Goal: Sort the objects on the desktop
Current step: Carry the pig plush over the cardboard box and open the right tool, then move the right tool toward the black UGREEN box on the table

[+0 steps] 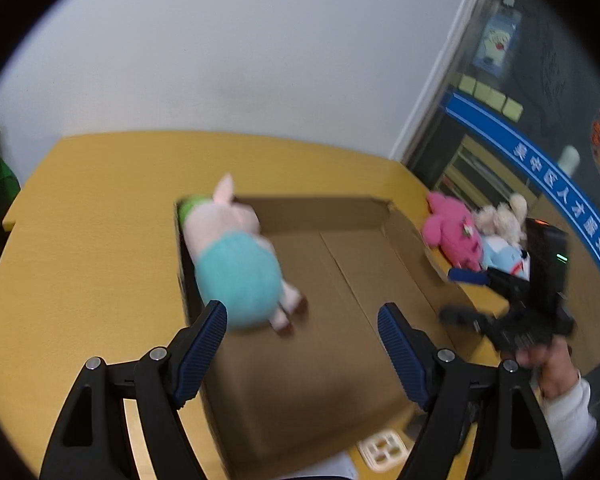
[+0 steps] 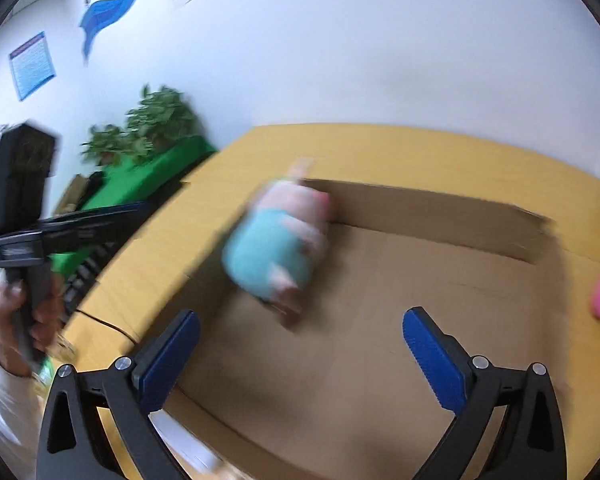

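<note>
An open cardboard box [image 1: 340, 360] lies on the yellow table [image 1: 92, 208]. A pig plush in a teal dress [image 1: 236, 264] lies in the box against its left wall; the right wrist view shows it blurred [image 2: 276, 248]. My left gripper [image 1: 302, 312] hangs open over the box's near part with nothing between its fingers. My right gripper [image 2: 302, 318] also stands open and empty above the box floor [image 2: 380, 340]. A pink plush [image 1: 454, 232], a cream plush [image 1: 500, 220] and a light blue plush [image 1: 504, 256] lie on the table right of the box.
A hand holds the right gripper's body [image 1: 516, 308] near the box's right wall. The left gripper's body [image 2: 60, 228] shows left of the box. A white power strip [image 1: 382, 448] lies at the table's near edge. Plants on a green cloth [image 2: 156, 128] stand beyond the left end.
</note>
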`<state>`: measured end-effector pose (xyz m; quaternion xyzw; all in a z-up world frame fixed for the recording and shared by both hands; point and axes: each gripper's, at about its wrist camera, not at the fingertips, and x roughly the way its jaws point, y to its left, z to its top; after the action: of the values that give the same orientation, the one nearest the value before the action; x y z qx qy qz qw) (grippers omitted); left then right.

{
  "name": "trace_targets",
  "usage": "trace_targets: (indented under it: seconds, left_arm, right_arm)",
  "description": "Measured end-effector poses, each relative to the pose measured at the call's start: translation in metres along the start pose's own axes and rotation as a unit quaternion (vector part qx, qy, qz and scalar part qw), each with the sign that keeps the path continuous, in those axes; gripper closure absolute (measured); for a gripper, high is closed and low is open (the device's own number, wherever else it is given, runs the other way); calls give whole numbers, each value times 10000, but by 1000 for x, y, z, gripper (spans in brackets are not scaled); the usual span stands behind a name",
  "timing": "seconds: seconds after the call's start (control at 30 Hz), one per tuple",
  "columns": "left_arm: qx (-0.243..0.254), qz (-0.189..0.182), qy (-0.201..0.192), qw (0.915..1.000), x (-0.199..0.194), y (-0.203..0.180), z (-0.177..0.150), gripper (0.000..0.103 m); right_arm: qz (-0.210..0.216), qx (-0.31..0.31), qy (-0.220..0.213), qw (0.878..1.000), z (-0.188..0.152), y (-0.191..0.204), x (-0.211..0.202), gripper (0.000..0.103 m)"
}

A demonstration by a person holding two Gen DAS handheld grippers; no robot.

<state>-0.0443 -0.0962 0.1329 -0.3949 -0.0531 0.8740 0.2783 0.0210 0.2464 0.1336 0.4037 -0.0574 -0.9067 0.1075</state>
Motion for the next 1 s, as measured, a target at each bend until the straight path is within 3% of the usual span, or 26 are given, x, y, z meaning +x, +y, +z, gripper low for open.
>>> trace_targets:
  seconds: [0.1,0.13,0.27,0.33,0.43,0.6,0.73,0.8,0.9,1.0]
  left_arm:
    - [-201,122,200,9995,-7,-7,-18,25]
    - [-247,118,204,9994,-10,-9,-23,25]
    - [-242,201,372,9988,-5,-13,-44,25]
    - [-274,221,646,9973,11,-12,-54,25]
    - [-430,363,1002,9934,35,-2,-69,25]
    - [-667,378,1238,9893,52,11,-86,25]
    - [-720,466,1047,9908,37,9,-87,25]
    - [-545,452,759,9946,16,-4,-88,25]
    - [-260,251,392,9986,-17,-31,-97,25]
    - [-65,-145,217,9996,-41,-64,-122,25]
  right_arm:
    - [-446,400,513,9969,-39,-54,-16,0]
    - [-588,481,656,9949,-29,-59,-28,1]
    - [-684,674,871,9916,-59,-91,6,1]
    - [-657,673,978,9908,-82,-88,-17,1]
    - [-721,450,1002,9913,-95,-76,-1,1]
    - [-530,470,916,9933,-103,-74,4,1]
    - [-438,471,749,9951,-111,-71,-9,3]
    - [-499,263,472,9973,-120,-58,-33,3]
    - [-67,-289,212,9993,-144,-30,-71,0]
    - [399,-643,389,9964,-181,-9,-84,0]
